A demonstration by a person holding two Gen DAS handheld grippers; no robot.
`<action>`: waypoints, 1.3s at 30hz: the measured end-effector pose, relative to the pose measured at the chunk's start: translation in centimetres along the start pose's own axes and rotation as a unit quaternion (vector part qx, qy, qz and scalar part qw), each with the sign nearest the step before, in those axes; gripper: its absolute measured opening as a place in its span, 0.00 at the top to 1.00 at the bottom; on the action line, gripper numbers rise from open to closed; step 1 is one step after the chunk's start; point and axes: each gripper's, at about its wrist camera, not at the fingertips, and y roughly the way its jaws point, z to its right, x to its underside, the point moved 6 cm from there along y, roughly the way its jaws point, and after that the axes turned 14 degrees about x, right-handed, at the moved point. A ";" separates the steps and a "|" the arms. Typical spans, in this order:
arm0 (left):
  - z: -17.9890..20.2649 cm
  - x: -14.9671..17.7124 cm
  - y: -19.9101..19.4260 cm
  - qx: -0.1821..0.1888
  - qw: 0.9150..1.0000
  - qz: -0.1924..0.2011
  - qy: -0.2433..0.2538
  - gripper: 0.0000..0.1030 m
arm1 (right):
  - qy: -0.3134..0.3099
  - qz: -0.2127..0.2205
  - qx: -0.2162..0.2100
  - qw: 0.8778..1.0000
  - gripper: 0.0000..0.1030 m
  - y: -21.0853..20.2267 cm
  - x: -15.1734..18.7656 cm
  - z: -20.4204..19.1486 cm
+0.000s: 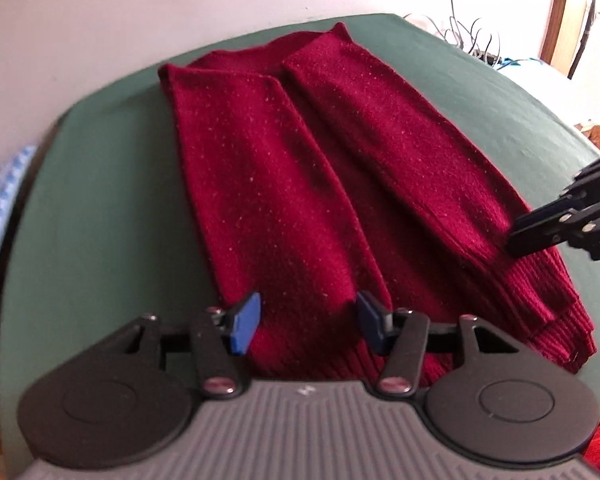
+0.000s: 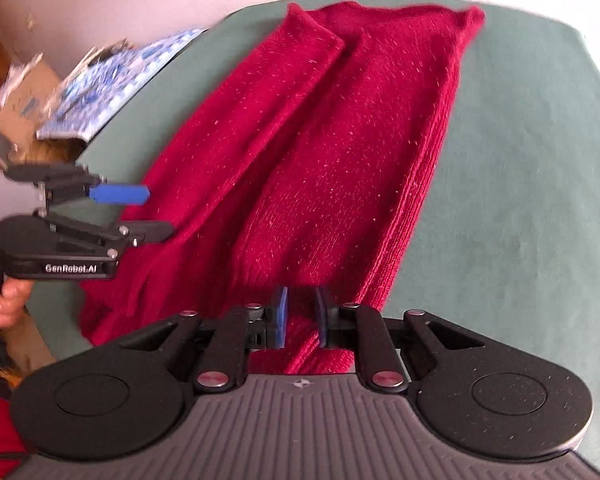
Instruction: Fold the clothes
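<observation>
I have the green table (image 1: 100, 184) filling most of both views, its bare cloth wrapping round the work from the lower left to the upper right of each frame. On it lies the red sweater (image 1: 284, 168), running from the top centre of the frame down to the bottom centre, both side panels already turned inward so two long flaps meet along the middle; I judge the lengthwise folds done and the crosswise fold still to come, which is why both tools sit at the near hem. My left gripper (image 1: 306, 322), bottom centre of its own view, has its blue pads spread wide apart with the ribbed hem between them, nothing clamped. My right gripper (image 2: 301, 317), bottom centre of its view, has its pads drawn close with a strip of hem in the narrow gap; whether they actually pinch the knit I cannot tell. A blue-patterned cloth (image 2: 112, 84) sits off the table edge, upper left.
</observation>
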 end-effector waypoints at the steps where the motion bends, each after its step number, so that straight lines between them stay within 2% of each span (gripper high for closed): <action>1: 0.3 0.0 -0.9 0.004 1.000 0.007 -0.004 0.48 | -0.001 0.007 -0.018 1.000 0.84 -0.6 0.0 0.1; 2: 0.8 0.1 -1.8 0.011 1.000 0.016 -0.005 0.45 | -0.001 0.014 -0.039 0.999 0.84 -1.4 0.3 0.1; 4: 1.7 0.7 -2.8 0.019 1.000 0.019 -0.008 0.39 | -0.007 0.011 -0.053 0.999 0.84 -1.6 1.1 -0.1; 6: 2.0 1.8 -1.8 0.019 1.000 -0.002 -0.020 0.40 | -0.015 -0.006 -0.053 0.998 0.86 -0.7 2.2 -0.5; 7: 2.1 2.4 -1.3 0.017 0.999 -0.013 -0.027 0.44 | -0.018 -0.001 -0.053 0.998 0.86 -0.7 2.5 -0.7; 10: 2.6 3.3 -1.3 -0.007 0.999 -0.024 -0.022 0.45 | -0.022 0.005 -0.046 0.999 0.85 -1.5 2.0 -0.4; 12: 2.9 3.5 -1.7 -0.004 0.999 -0.022 -0.031 0.42 | -0.012 0.004 -0.053 0.999 0.84 -2.1 1.9 -0.2; 13: 2.7 3.6 -1.5 -0.003 0.999 -0.024 -0.041 0.35 | -0.010 0.001 -0.052 0.999 0.84 -2.3 2.0 -0.2; 15: 2.4 3.7 -1.0 -0.005 0.998 -0.029 -0.057 0.37 | -0.003 -0.006 -0.031 0.999 0.84 -1.8 2.7 -0.2; 20: 2.7 3.7 -0.5 -0.003 0.998 -0.031 -0.054 0.30 | 0.008 -0.008 0.013 1.000 0.84 -1.5 3.1 -1.2; 27: 1.4 2.6 -0.8 0.043 0.997 -0.042 -0.051 0.32 | 0.047 -0.023 0.074 0.996 0.82 -0.9 3.3 -2.0; 30: 0.8 2.2 -0.9 0.050 0.997 -0.037 -0.035 0.30 | 0.074 -0.019 0.096 0.992 0.81 -1.3 3.4 -1.8; 34: -0.7 2.1 -1.5 0.048 0.998 -0.024 -0.022 0.21 | 0.142 -0.016 0.107 0.984 0.79 -2.3 3.9 -0.7; 39: -3.1 3.1 -1.8 0.061 0.997 -0.034 -0.038 0.21 | 0.202 -0.030 0.107 0.973 0.78 -3.3 5.4 0.5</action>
